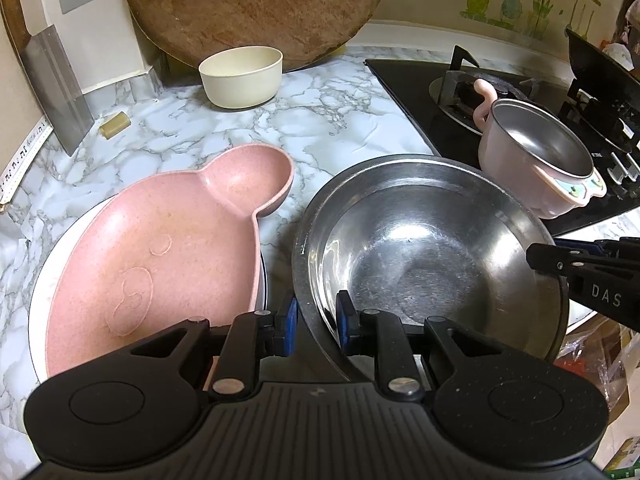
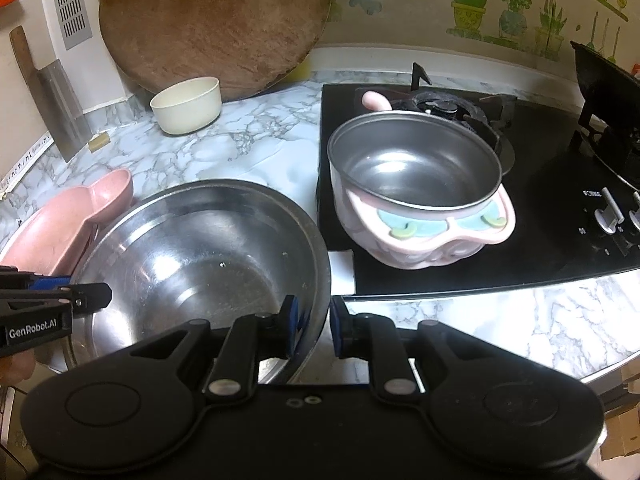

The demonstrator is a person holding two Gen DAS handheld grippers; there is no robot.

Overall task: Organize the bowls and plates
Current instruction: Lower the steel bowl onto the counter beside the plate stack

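Your two hand-held grippers straddle one steel bowl's rim on the marble surface: left hand-held gripper and right hand-held gripper both slightly parted, rim between; one pink plate beside; one cream bowl behind; one pink pot on the stove.

Left hand-held gripper: matte black body with a ribbed centre plate, two round side housings, silver pivot rivets, and blue pads on the fingers. Right hand-held gripper: same black build and blue pads, smooth centre plate. White lettering "GenRobot.AI" appears on the left unit's side, "DAS" on the right's.
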